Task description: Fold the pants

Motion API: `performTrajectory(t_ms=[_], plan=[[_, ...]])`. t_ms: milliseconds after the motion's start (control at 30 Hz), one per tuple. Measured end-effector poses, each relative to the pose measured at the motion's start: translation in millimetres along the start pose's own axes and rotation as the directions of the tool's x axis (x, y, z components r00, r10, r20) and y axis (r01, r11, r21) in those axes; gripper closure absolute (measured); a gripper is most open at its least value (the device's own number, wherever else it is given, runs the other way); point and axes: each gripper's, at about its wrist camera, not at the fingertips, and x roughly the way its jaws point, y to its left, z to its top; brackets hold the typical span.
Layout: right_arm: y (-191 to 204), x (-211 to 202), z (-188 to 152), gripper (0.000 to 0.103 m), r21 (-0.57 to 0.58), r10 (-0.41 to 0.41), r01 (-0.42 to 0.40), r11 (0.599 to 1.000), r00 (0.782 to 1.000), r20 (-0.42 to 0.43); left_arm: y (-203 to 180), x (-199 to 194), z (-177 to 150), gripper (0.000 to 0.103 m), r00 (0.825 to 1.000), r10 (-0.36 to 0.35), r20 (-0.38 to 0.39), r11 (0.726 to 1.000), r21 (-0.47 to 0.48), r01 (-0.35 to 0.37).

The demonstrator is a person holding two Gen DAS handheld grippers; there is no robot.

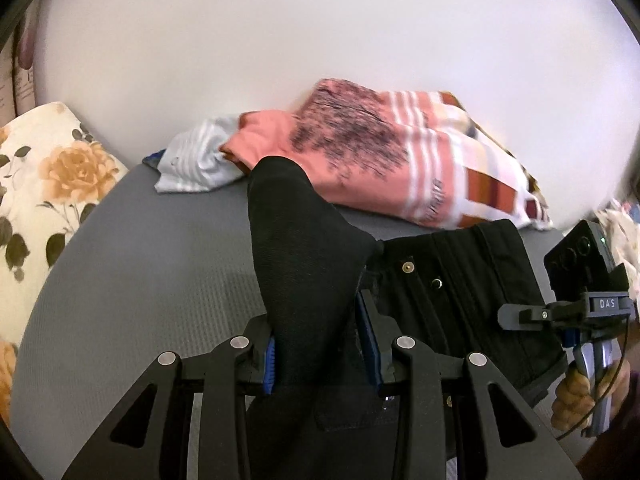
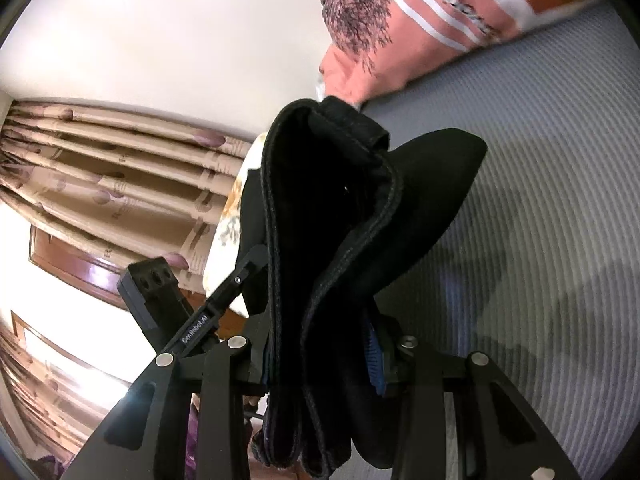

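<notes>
Now black pants (image 1: 304,248) bunched, gripped btwn both grippers' fingers (image 1: 370,344).

Legible markings, 3 in total:

1. "DAS" in white capitals stands on the dark bracket of the right tool (image 1: 576,320), seen in the left wrist view.
2. "GenRobot.AI" in white letters stands along the black arm of the left tool (image 2: 240,280), seen in the right wrist view.
3. White lettering stands on the pink striped garment (image 2: 424,12), between its white stripes. It appears upside down and blurred; the characters cannot be read with certainty.
</notes>
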Motion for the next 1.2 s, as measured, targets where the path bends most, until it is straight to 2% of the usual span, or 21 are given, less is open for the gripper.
performTrajectory(t_ms=[267,467,500,567,633,667,733,833,900,967,1000,1033,1067,1100,1200], plan=[[-11.4,38.6,54.1,0.068,-0.007,0.020,-0.020,1.000,1.000,0.021,50.1,47.1,32.6,0.068,0.999,0.045,0.008,0.998,-0.054,-0.044],[-26.8,50.5,62.4,0.068,0.000,-0.005,0.005,1.000,1.000,0.023,79.9,79.4,19.7,0.067,0.996,0.085,-0.036,0.993,-0.082,-0.088],[-29.6,48.4,60.7,0.068,0.002,-0.012,0.012,1.000,1.000,0.024,84.3,80.6,16.3,0.064,0.996,0.087,-0.032,0.992,-0.094,-0.090],[-33.5,46.0,56.9,0.069,-0.004,-0.058,0.058,0.998,0.998,0.023,91.9,81.3,11.8,0.047,0.993,0.117,-0.023,0.986,-0.114,-0.119],[-35.7,45.8,53.4,0.069,-0.012,-0.124,0.124,0.992,0.992,0.019,99.0,79.2,6.9,0.042,0.986,0.165,-0.004,0.979,-0.121,-0.164],[-35.2,45.4,50.9,0.069,-0.026,-0.171,0.172,0.985,0.985,0.019,101.8,78.0,5.5,0.030,0.982,0.188,0.001,0.975,-0.121,-0.187],[-31.5,46.8,47.6,0.069,-0.069,-0.269,0.270,0.960,0.963,0.025,107.9,74.5,0.4,0.015,0.966,0.257,0.010,0.960,-0.118,-0.254],[-23.2,53.5,46.3,0.060,-0.122,-0.401,0.405,0.906,0.914,0.059,113.6,63.8,-8.8,0.015,0.957,0.286,0.041,0.952,-0.131,-0.278],[-10.9,49.4,42.4,0.058,-0.125,-0.438,0.451,0.884,0.892,0.114,112.3,56.6,-14.4,0.015,0.962,0.267,0.062,0.956,-0.144,-0.256],[11.6,35.9,31.5,0.057,-0.139,-0.451,0.486,0.863,0.864,0.223,106.3,49.5,-19.9,0.015,0.960,0.264,0.097,0.957,-0.149,-0.249],[24.6,33.5,28.1,0.048,-0.159,-0.458,0.507,0.847,0.848,0.265,102.2,46.4,-21.9,0.015,0.956,0.271,0.114,0.956,-0.147,-0.253],[37.9,32.3,23.0,0.029,-0.182,-0.475,0.539,0.822,0.827,0.301,97.0,43.3,-24.5,0.015,0.949,0.283,0.138,0.954,-0.140,-0.264],[50.3,32.8,17.2,0.019,-0.200,-0.490,0.568,0.798,0.806,0.333,93.3,41.9,-24.8,0.014,0.943,0.294,0.153,0.952,-0.133,-0.275],[60.1,34.4,11.9,0.005,-0.217,-0.489,0.581,0.784,0.794,0.361,89.2,40.8,-25.4,0.013,0.936,0.311,0.166,0.948,-0.125,-0.293],[77.2,46.2,3.5,0.004,-0.259,-0.492,0.622,0.739,0.761,0.422,79.6,39.2,-26.8,0.010,0.918,0.348,0.190,0.937,-0.094,-0.335]])
